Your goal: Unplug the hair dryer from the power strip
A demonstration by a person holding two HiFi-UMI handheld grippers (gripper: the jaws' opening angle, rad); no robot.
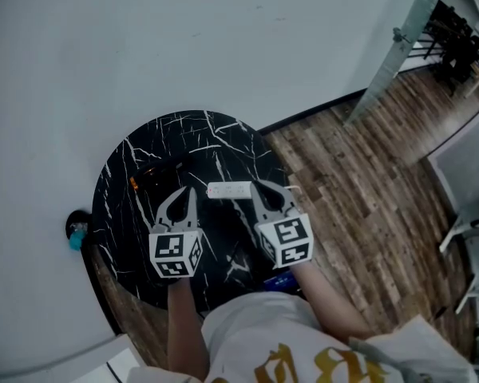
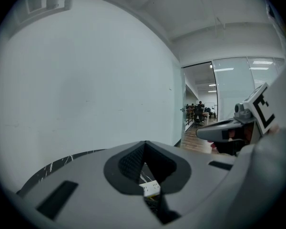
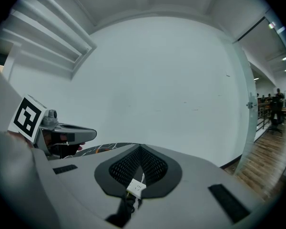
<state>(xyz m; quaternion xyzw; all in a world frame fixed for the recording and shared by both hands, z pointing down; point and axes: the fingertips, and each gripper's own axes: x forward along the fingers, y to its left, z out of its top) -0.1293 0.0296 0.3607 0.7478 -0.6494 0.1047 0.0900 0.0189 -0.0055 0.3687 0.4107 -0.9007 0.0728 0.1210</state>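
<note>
A white power strip (image 1: pixel 229 189) lies near the middle of the round black marble table (image 1: pixel 120 214). Left of it lies a dark shape with an orange spot, the hair dryer (image 1: pixel 148 174); its plug and cord are too dark to trace. My left gripper (image 1: pixel 184 190) hovers over the table just left of the strip, shut and holding nothing. My right gripper (image 1: pixel 261 185) hangs by the strip's right end, also shut and holding nothing. Under the closed left gripper (image 2: pixel 144 145) the power strip (image 2: pixel 150 188) peeks through; it shows the same way (image 3: pixel 136 188) under the right gripper (image 3: pixel 139 147).
The table stands against a white wall (image 1: pixel 144 46). A small black and blue object (image 1: pixel 77 231) sits beside the table's left rim. Wood floor (image 1: pixel 359 206) runs to the right, with a glass partition post (image 1: pixel 399 42) and grey furniture (image 1: pixel 467 166) beyond.
</note>
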